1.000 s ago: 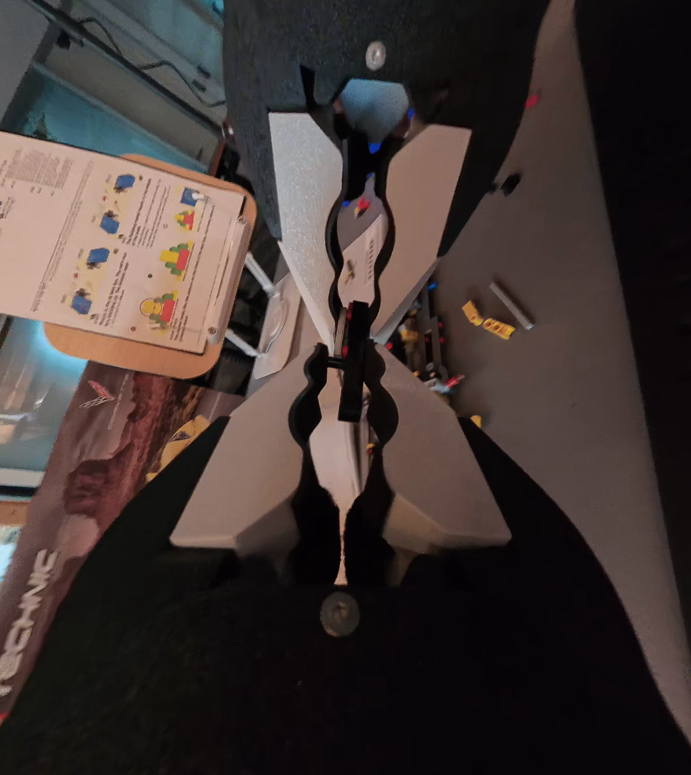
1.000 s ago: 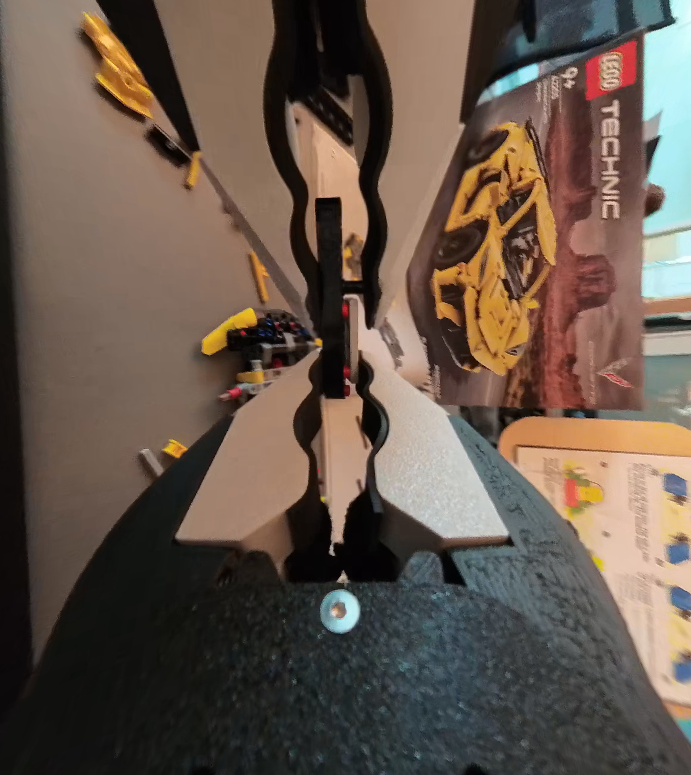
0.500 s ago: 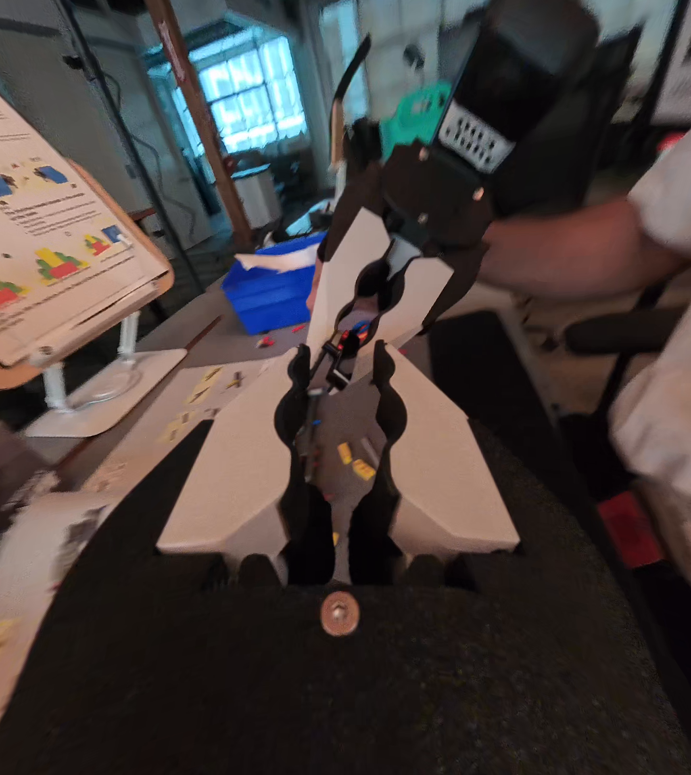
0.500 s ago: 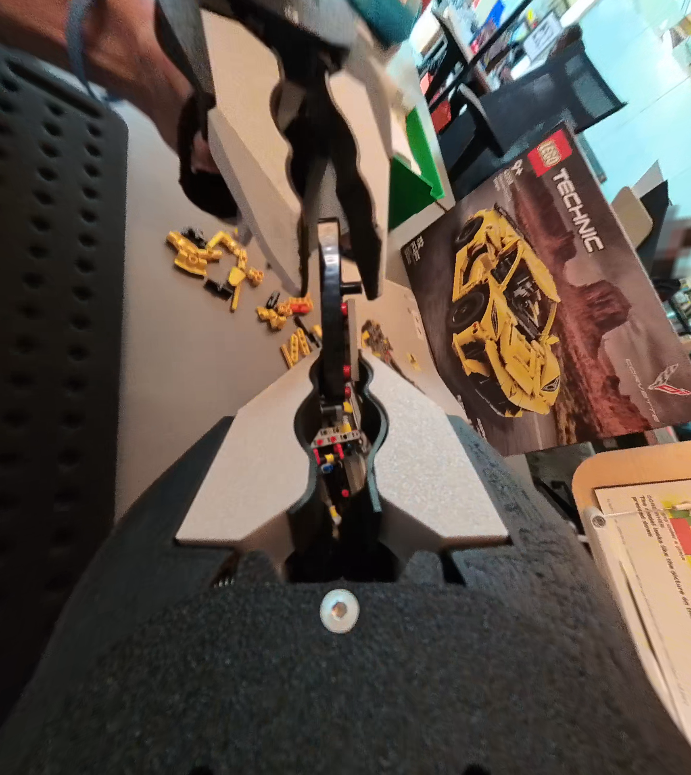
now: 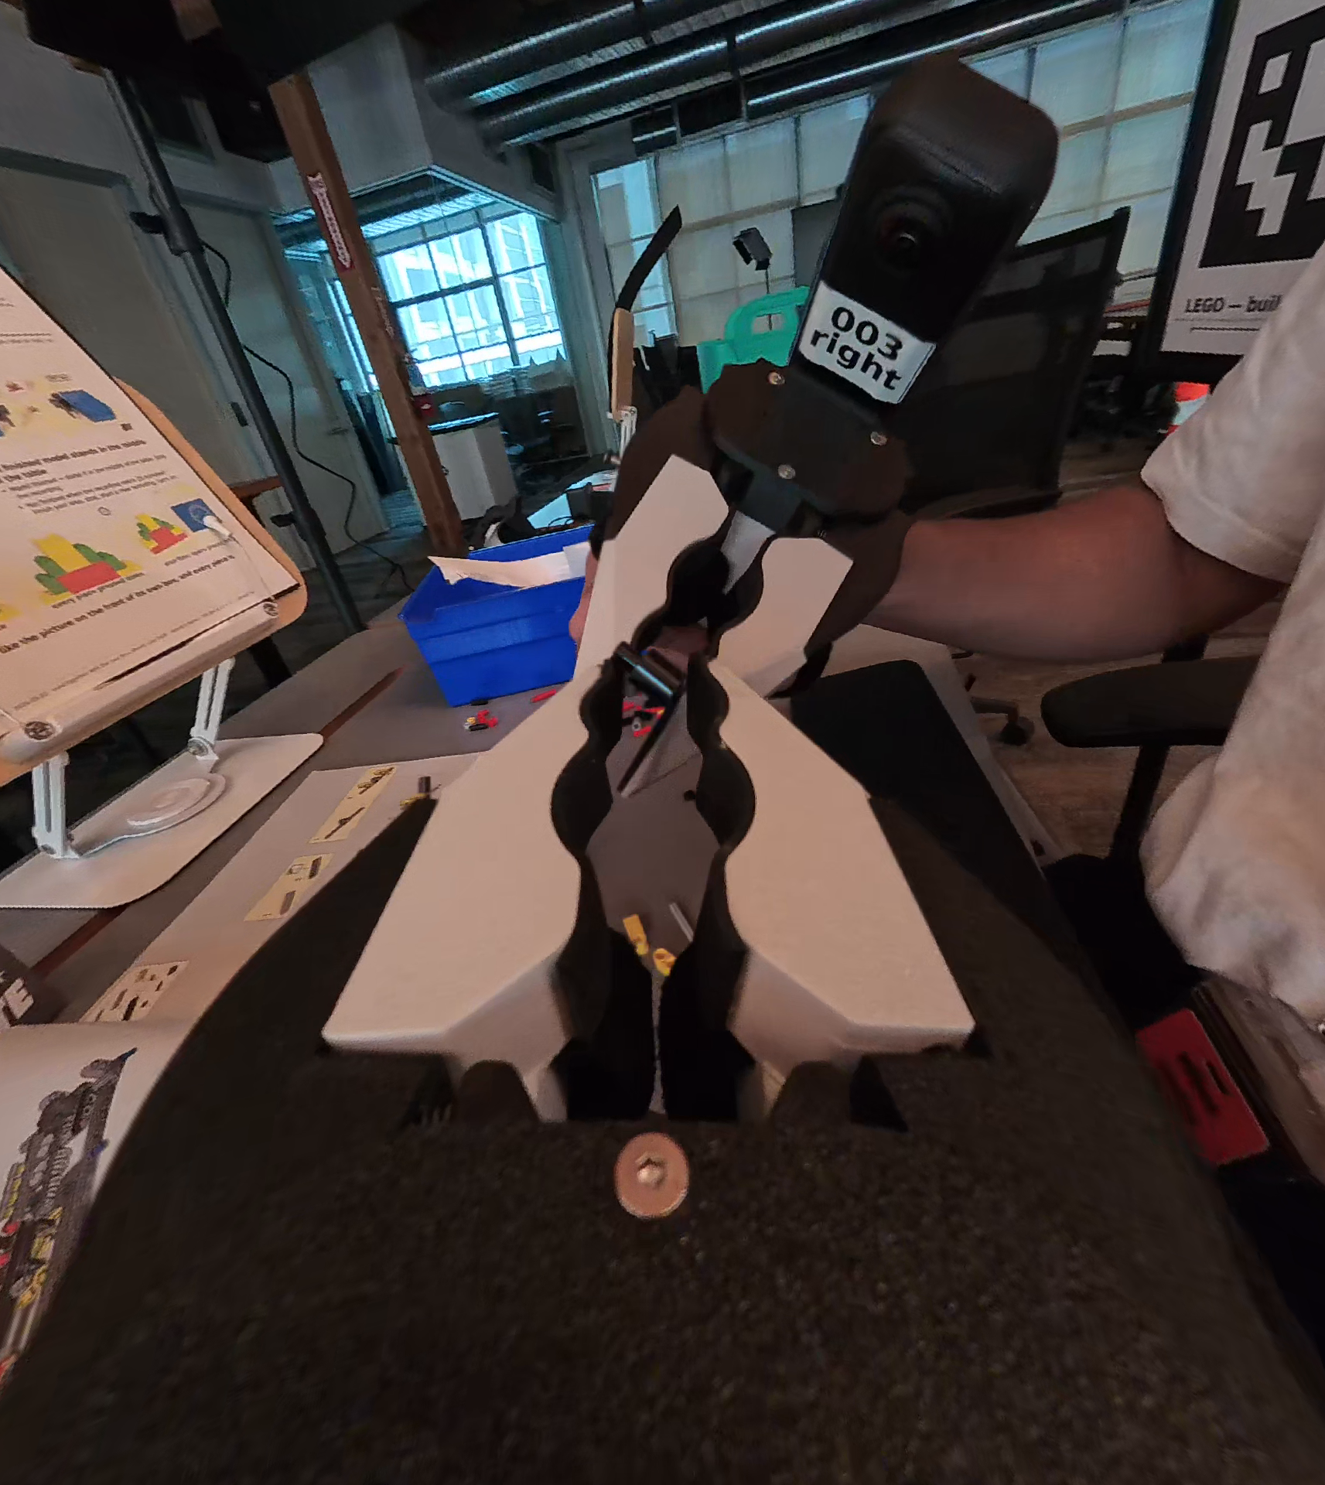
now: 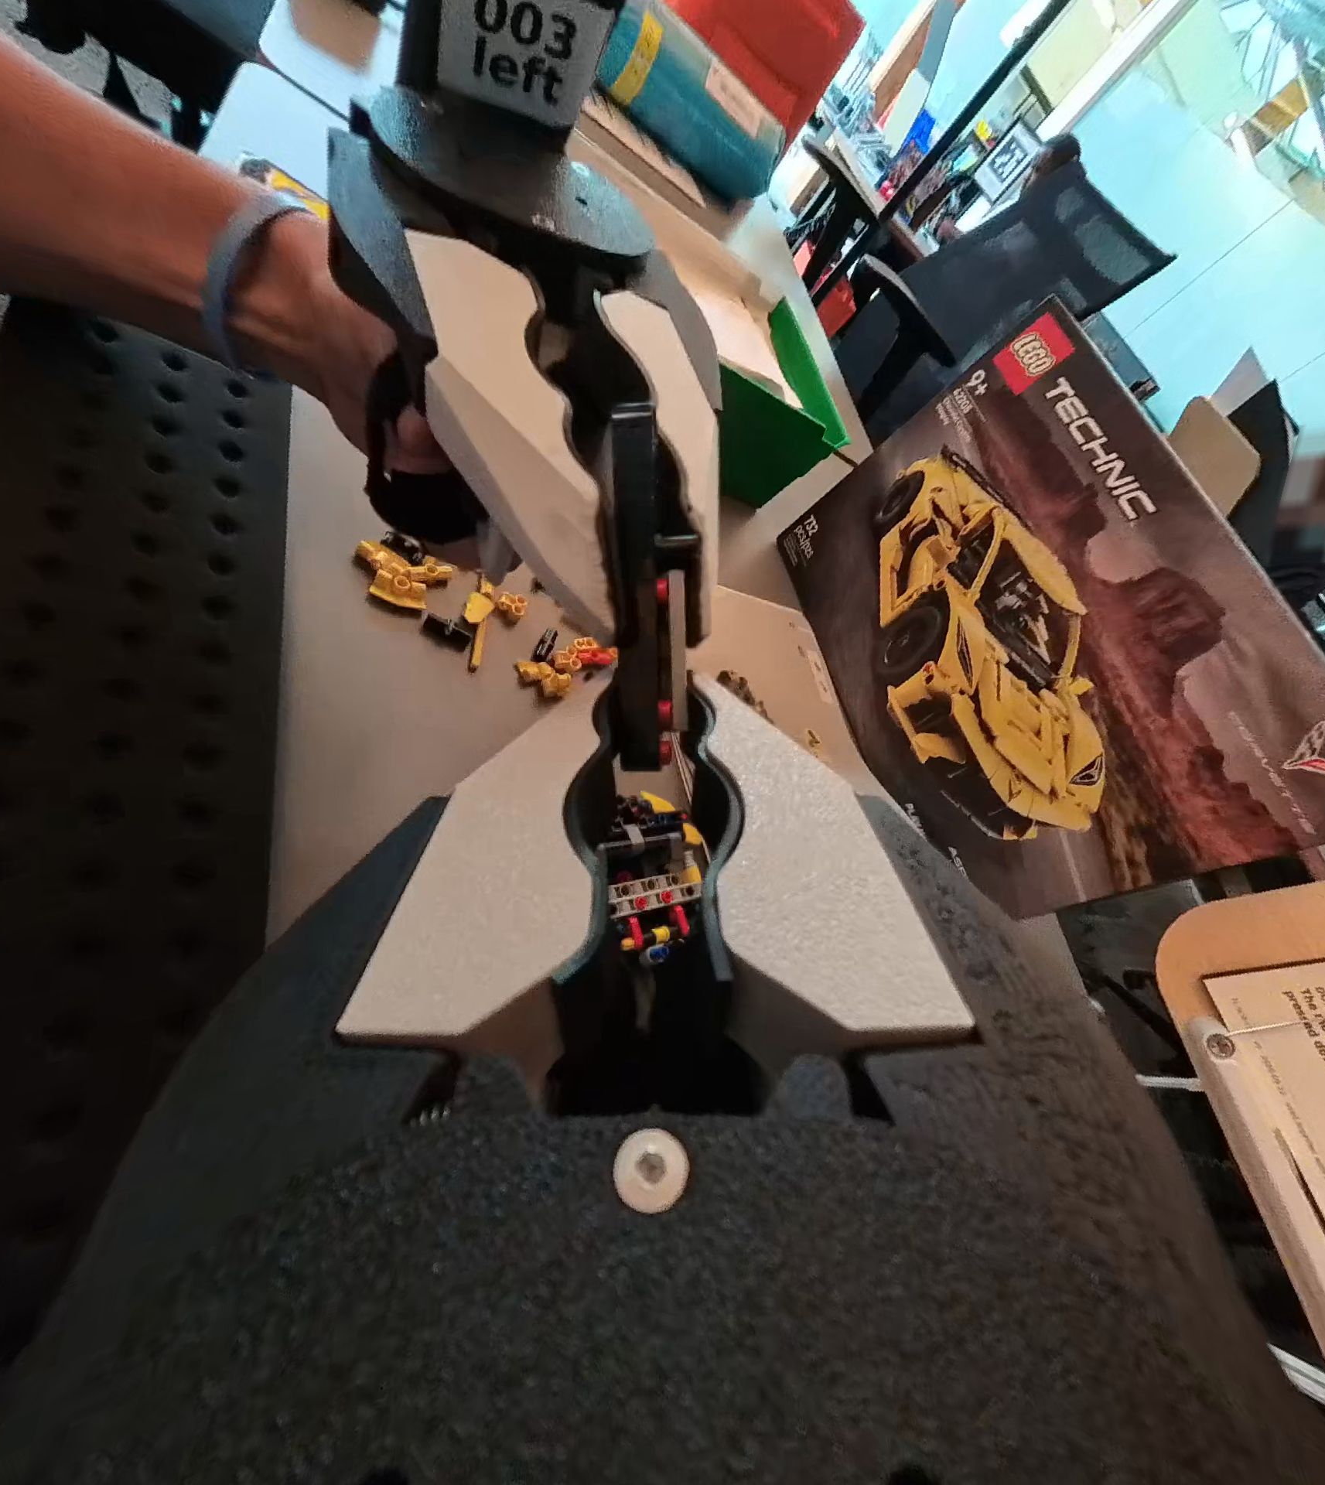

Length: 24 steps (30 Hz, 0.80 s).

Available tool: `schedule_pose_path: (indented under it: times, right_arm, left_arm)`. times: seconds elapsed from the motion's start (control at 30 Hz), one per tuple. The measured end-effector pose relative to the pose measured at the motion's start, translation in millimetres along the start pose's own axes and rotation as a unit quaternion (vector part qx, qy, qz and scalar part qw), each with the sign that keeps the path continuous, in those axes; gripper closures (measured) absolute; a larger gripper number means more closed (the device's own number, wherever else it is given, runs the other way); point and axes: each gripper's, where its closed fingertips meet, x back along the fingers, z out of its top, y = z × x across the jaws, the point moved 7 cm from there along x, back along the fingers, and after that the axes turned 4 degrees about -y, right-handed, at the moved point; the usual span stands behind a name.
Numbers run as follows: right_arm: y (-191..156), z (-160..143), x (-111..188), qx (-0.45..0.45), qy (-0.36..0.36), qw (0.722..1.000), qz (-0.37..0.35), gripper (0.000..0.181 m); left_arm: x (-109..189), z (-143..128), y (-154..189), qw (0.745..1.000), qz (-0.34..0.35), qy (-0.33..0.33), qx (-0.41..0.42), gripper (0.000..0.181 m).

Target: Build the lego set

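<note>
A black Lego beam [image 6: 635, 522] with red pins along one side hangs above the table, held between both grippers. My left gripper [image 5: 647, 671] is shut on one end of the beam [image 5: 643, 671]. In the right wrist view it comes down from above [image 6: 649, 639]. My right gripper [image 6: 651, 707] is shut on the beam's lower end. In the left wrist view it faces me tip to tip [image 5: 683, 635]. Through the right fingers I see a partly built model [image 6: 647, 876] on the table, black, grey and yellow.
Loose yellow and black pieces [image 6: 402, 574] lie on the grey table by a black perforated mat [image 6: 80, 643]. The set's box [image 6: 1045, 603] leans at the right, near a green bin [image 6: 771, 434]. An instruction sheet on a stand [image 5: 64, 514] and a blue bin [image 5: 498, 635] stand farther back. Left and right tips are no more than a few centimetres apart. The right tips stand about 15 cm off the partly built model [image 6: 647, 876].
Both grippers swung from looking down on the table to a more level view, keeping the black beam between them. The beam now stands nearly upright in the right wrist view.
</note>
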Motion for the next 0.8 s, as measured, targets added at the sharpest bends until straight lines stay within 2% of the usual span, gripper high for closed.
schedule_pose_path:
  times: [0.17,0.3,0.47,0.63,0.8]
  right_arm:
    - [-0.1,-1.7,-3.1,-0.016,-0.010,1.000,0.014,0.170]
    - [-4.0,-6.3,-7.1,-0.075,-0.037,0.993,0.088,0.170]
    - [-5.4,-10.0,-9.0,-0.106,-0.053,0.985,0.122,0.170]
    - [-3.4,-10.8,-4.9,-0.124,-0.054,0.983,0.126,0.159]
    - [4.5,-3.7,1.8,-0.109,-0.037,0.990,0.083,0.158]
  left_arm:
    - [-1.0,-4.4,0.2,1.000,0.015,0.004,0.006,0.168]
    - [-2.1,-8.4,2.4,1.000,0.009,-0.020,-0.018,0.168]
    - [-3.0,-9.1,3.7,0.998,0.014,-0.037,-0.045,0.169]
    - [-0.6,-12.3,-0.1,0.999,0.023,-0.022,-0.014,0.169]
    - [1.3,-13.5,-0.7,0.999,0.030,-0.017,-0.006,0.169]
